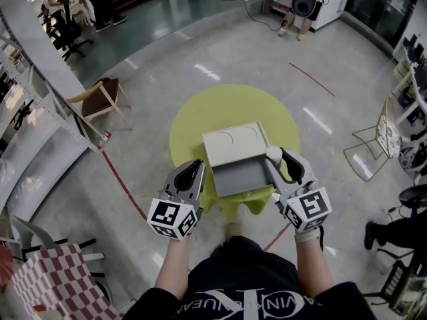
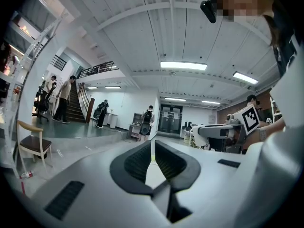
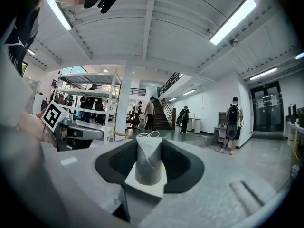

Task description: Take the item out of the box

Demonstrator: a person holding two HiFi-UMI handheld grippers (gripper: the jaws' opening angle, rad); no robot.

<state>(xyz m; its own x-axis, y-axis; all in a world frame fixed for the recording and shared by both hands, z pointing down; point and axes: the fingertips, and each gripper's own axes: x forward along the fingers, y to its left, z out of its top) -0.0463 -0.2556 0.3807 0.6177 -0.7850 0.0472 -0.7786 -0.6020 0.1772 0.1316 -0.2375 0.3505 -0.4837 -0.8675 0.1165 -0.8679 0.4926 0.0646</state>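
Note:
An open box lies on the round yellow table [image 1: 193, 122], its cream lid [image 1: 235, 142] folded back and its grey tray [image 1: 240, 177] showing nothing inside. My right gripper [image 1: 277, 159] hovers over the tray's right edge, shut on a white cylindrical item [image 1: 273, 154]. In the right gripper view the item [image 3: 148, 164] stands upright between the pads of the right gripper [image 3: 149, 146], with thin white cord looped on its top. My left gripper [image 1: 195, 169] stays beside the tray's left edge. Nothing sits between the nearly touching jaws of the left gripper [image 2: 153, 148].
A wooden chair [image 1: 100, 99] stands on the floor to the left, a wire chair [image 1: 383, 135] to the right. A checkered red-and-white seat [image 1: 47, 279] is at the lower left. Shelving runs along the left wall. People stand far off by the stairs.

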